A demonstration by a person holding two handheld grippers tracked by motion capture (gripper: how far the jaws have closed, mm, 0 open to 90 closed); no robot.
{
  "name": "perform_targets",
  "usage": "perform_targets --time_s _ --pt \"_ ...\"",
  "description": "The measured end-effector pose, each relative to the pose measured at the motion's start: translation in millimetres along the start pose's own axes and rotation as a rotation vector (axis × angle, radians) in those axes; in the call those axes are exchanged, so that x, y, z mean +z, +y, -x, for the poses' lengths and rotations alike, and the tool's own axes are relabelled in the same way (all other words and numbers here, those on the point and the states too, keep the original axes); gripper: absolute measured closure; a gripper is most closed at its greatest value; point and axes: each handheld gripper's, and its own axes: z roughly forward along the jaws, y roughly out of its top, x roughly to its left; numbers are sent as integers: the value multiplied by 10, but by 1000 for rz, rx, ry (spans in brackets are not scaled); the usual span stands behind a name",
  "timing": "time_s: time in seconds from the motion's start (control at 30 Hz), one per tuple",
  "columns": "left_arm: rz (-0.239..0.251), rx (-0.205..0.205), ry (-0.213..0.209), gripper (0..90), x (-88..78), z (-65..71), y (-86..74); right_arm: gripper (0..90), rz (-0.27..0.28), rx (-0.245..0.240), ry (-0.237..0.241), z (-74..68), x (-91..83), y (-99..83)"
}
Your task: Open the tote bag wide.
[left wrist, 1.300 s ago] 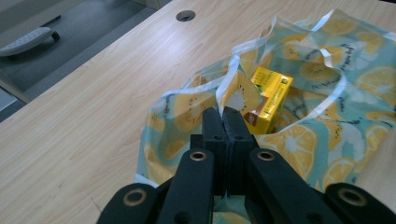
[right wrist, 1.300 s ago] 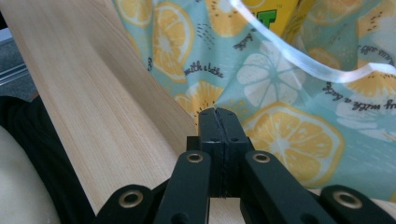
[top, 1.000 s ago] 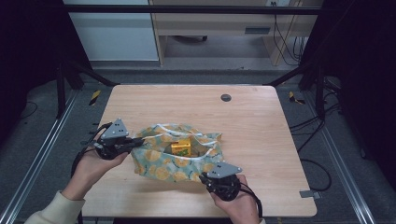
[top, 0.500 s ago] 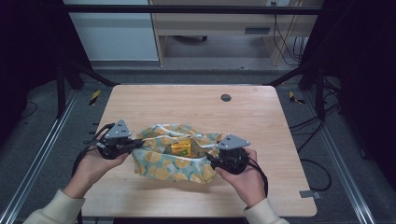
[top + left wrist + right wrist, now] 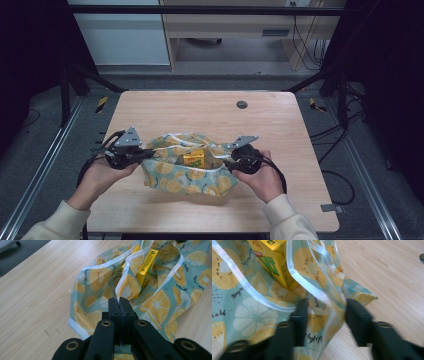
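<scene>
The fruit-print bag (image 5: pixel 187 170) lies at lower centre of the high view, its long axis left to right between your hands, a yellow carton (image 5: pixel 193 158) upright inside. Your left gripper (image 5: pixel 119 302) is clamped on the bag's white-edged rim. Your right gripper (image 5: pixel 325 308) straddles the opposite rim, jaws apart, just been closing, not yet pinching. Print reads "a b…" and "play"; carton lettering unreadable.

Overhead view; two close bag (image 5: pixel 187 172) views
</scene>
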Motion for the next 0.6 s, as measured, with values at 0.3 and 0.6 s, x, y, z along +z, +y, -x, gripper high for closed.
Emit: perform_targets --time_s 0.3,0.6 --pt "22 -6 1 899 -87 -8 6 862 109 -2 -1 26 -274 94" --pt "46 10 -22 899 -206 35 16 877 236 -46 34 -65 -717 180"
